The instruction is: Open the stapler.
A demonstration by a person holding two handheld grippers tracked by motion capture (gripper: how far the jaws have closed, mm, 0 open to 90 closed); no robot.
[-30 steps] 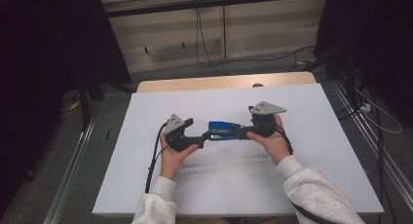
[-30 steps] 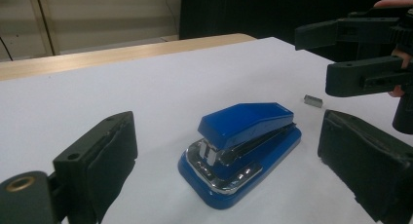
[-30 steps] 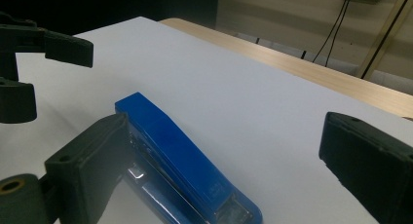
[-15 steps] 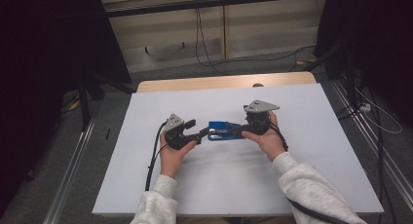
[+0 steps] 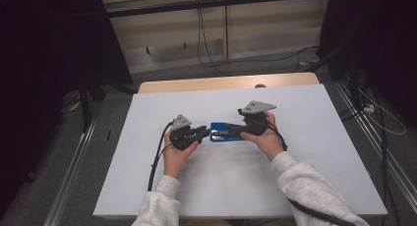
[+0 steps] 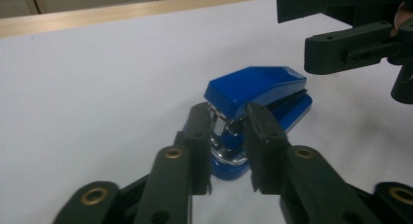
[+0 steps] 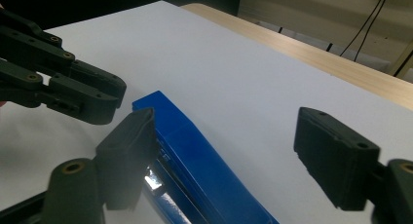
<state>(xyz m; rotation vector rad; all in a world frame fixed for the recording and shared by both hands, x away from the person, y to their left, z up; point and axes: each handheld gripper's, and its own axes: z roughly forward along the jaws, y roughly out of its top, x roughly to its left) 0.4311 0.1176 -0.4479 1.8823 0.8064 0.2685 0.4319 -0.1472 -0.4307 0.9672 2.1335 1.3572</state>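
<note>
White sheeting covers the bench [image 5: 147, 186], with a strip of pale wood exposed along its far edge. A person's forearms in light grey sleeves enter from the near side, each hand holding a pair of tongs.

Left side: the left hand [image 5: 175, 155] holds the left tongs [image 5: 205, 132], pointed rightward along the bench surface. A black cable [image 5: 156, 159] trails from them back toward the near edge. In the left gripper view, the two jaws stand narrowly apart and are closed against the near end of a blue stapler [image 6: 253, 107], one jaw on each side of its metal hinge end; contact appears on both sides.

Centre: the blue stapler lies flat on the white surface, roughly mid-bench, lengthwise between the two tongs. Its blue top arm is raised slightly over the base.

Right side: the right hand [image 5: 263, 136] holds the right tongs [image 5: 235, 130], pointed leftward over the stapler's other end. In the right gripper view the jaws are spread wide; one jaw sits just beside the stapler's blue top, whether touching cannot be determined, and the other stands well clear over bare white surface. The left tongs appear at the upper left of that view, near the stapler's far end.
</note>
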